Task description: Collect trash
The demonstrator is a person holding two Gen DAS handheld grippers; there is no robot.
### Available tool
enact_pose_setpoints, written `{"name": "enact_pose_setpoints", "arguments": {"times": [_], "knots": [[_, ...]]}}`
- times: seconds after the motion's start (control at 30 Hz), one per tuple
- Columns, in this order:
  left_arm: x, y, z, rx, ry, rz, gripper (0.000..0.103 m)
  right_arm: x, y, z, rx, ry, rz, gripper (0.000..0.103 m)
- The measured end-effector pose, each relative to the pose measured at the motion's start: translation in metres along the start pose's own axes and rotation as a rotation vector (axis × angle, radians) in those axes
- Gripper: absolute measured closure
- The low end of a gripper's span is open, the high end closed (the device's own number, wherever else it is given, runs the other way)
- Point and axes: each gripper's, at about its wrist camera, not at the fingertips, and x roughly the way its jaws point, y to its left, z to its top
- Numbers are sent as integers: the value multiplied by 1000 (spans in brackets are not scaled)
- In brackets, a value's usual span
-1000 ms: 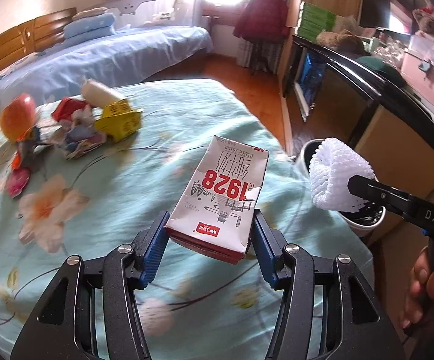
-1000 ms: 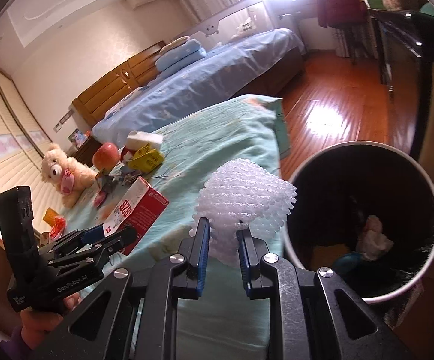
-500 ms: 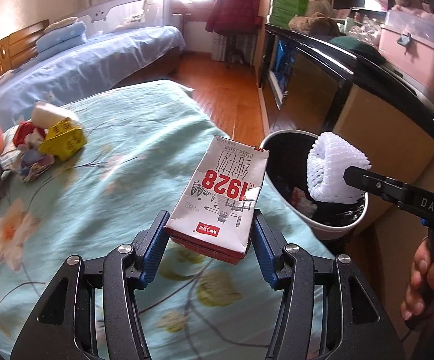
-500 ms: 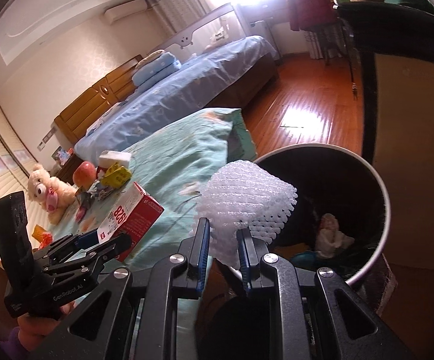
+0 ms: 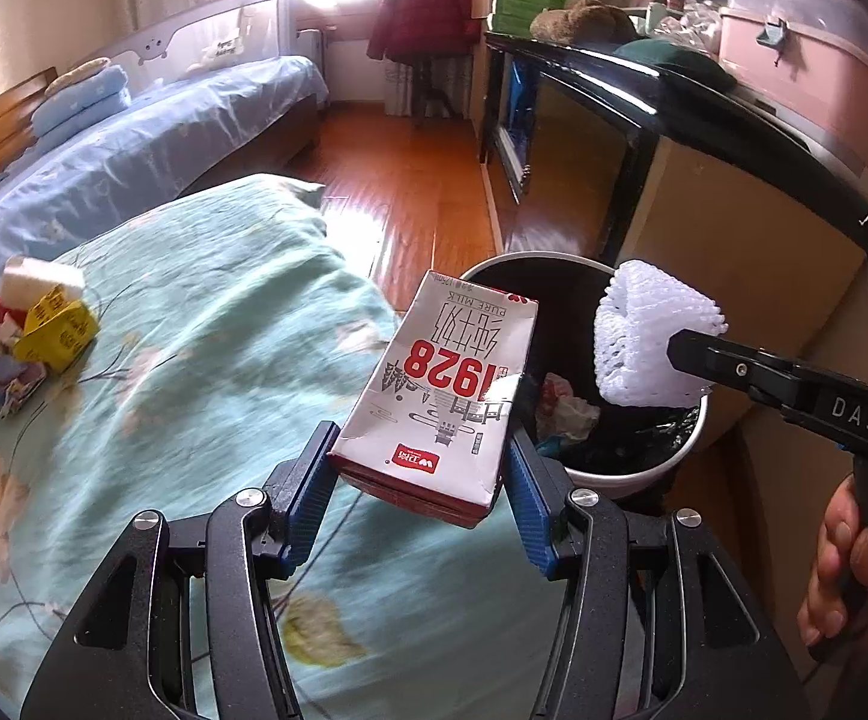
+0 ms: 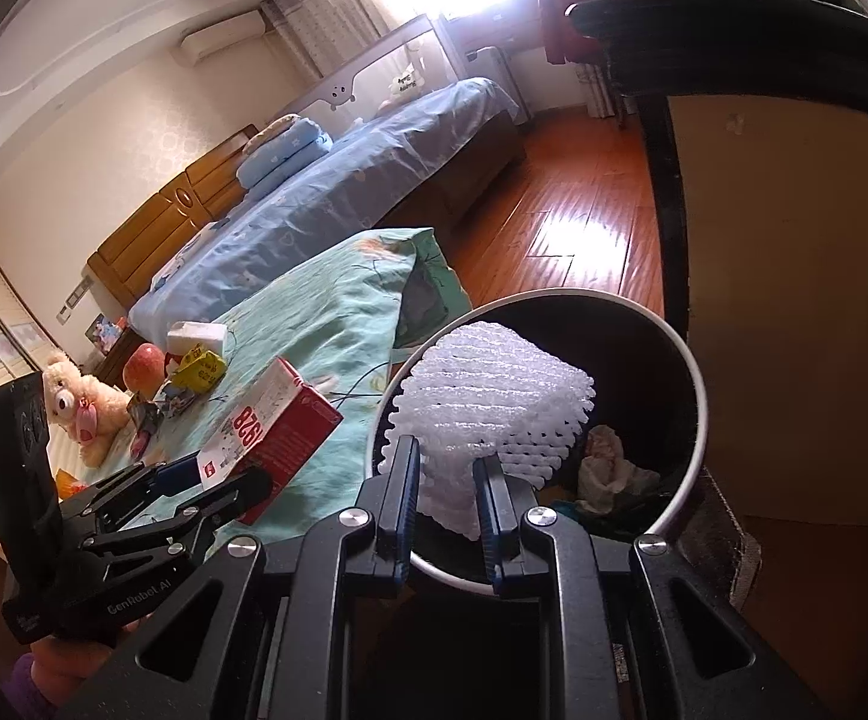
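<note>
My left claw [image 5: 419, 483] is clamped on the milk carton [image 5: 443, 387] by its near end — the carton juts over the teal bedspread [image 5: 206, 324] toward the trash bin [image 5: 644, 468]. My right claw [image 6: 446, 483] pinches the white foam fruit net [image 6: 494, 384], nearly closed on it, held above the bin's open mouth — wrappers already lie inside.

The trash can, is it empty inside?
No, the trash can already holds crumpled trash at its bottom, beside the white foam net.
</note>
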Motion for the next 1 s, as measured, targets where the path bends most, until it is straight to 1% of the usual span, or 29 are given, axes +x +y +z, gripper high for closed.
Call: {"name": "enact_pose_setpoints", "arguments": {"times": [0.27,1.0], "knots": [[13,-11,9,12,14,-8,50,2,-7,4,5,2,-16,85],[34,-22,26,30,38,-18,50,16,-19,9,11,32,-48,85]]}}
